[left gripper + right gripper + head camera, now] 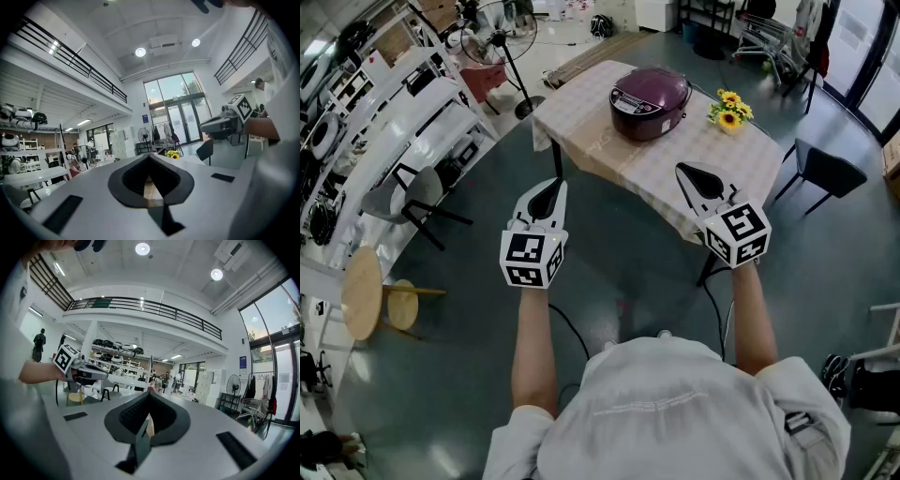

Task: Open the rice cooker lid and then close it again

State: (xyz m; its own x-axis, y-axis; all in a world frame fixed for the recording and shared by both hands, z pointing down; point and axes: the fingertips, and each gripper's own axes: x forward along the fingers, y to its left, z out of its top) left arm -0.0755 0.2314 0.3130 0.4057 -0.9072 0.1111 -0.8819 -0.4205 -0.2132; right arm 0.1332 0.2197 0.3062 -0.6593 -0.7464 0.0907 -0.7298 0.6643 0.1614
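The maroon rice cooker (650, 101) stands with its lid down on a table with a checked cloth (675, 164), well ahead of me. Both grippers are held in the air short of the table, side by side. My left gripper (553, 185) is shut and holds nothing; its tip (149, 156) shows closed in the left gripper view. My right gripper (685, 170) is also shut and empty, its tip (149, 395) closed in the right gripper view. Neither touches the cooker, which appears in neither gripper view.
A bunch of sunflowers (729, 108) lies on the table right of the cooker. A dark chair (825, 169) stands to the table's right. On the left are a standing fan (502, 42), a grey chair (412, 202), a round wooden stool (364, 292) and shelving.
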